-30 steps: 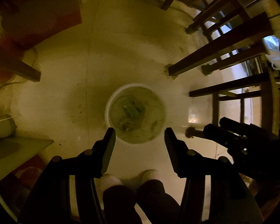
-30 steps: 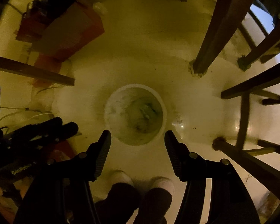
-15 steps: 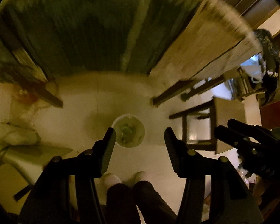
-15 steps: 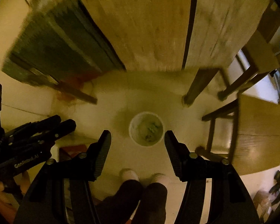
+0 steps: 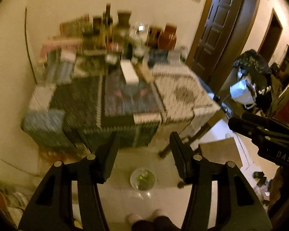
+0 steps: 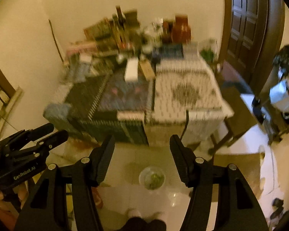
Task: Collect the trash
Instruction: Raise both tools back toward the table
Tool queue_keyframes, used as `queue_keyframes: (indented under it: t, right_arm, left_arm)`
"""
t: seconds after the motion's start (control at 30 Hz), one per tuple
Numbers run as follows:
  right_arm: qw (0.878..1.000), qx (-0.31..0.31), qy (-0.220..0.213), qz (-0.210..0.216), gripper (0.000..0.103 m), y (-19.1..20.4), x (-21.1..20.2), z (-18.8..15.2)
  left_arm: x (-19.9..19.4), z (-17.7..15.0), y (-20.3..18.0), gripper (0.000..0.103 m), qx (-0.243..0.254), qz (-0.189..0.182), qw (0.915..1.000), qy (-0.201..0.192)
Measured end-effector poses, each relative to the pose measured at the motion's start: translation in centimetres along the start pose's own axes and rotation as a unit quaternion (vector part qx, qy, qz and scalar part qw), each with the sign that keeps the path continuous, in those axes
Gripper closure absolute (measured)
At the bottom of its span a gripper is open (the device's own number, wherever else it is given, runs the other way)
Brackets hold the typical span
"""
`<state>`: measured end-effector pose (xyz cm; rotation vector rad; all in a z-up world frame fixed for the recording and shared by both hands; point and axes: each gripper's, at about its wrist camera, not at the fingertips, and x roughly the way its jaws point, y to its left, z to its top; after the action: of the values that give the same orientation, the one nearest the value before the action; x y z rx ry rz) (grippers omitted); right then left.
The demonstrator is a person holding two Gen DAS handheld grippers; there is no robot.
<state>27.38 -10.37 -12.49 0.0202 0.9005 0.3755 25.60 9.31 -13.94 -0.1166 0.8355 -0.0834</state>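
With both the left hand-held gripper [image 5: 142,148] and right hand-held gripper [image 6: 142,150] parted and empty above the floor-standing trash bin [image 5: 143,178], blurred framing risks a misjudged reach toward the cluttered worktop [image 5: 183,88].

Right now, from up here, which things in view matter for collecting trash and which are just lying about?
For the job:
- bin on the floor, with scraps inside
- left gripper, open, holding nothing
- right gripper, open, holding nothing

Just lying about:
- table with patterned cloth
- bottles and jars, blurred
- white box
- door
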Motion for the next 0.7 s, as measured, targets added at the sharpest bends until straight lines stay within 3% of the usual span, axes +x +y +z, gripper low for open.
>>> queue_keyframes:
  t: [0.23, 0.37, 0.5, 0.63, 0.7]
  right_arm:
    - [0.996, 0.004, -0.084, 0.007, 0.047, 3.0, -6.6, 2.5]
    - [0.992, -0.008, -0.128, 0.0, 0.047, 3.8, -9.3, 3.4]
    - [0.986, -0.02, -0.162, -0.013, 0.046, 3.9, -10.8, 4.3]
    - [0.981, -0.018, -0.195, -0.018, 0.02, 3.5, -11.1, 5.2]
    - [0.979, -0.015, -0.202, -0.015, 0.019, 3.0, -10.8, 5.8]
  left_arm:
    - [-7.6, 2.6, 0.4, 0.05, 0.0, -0.026, 0.9963, -0.082]
    - [-11.1, 3.9, 0.9, 0.049, 0.011, -0.018, 0.9904, -0.137]
    - [-13.0, 5.0, 1.1, 0.032, 0.004, -0.02, 0.9838, -0.178]
    - [-12.6, 6.5, 0.7, 0.017, 0.013, 0.01, 0.979, -0.203]
    - [-11.9, 7.1, 0.5, 0.015, 0.015, 0.022, 0.9778, -0.208]
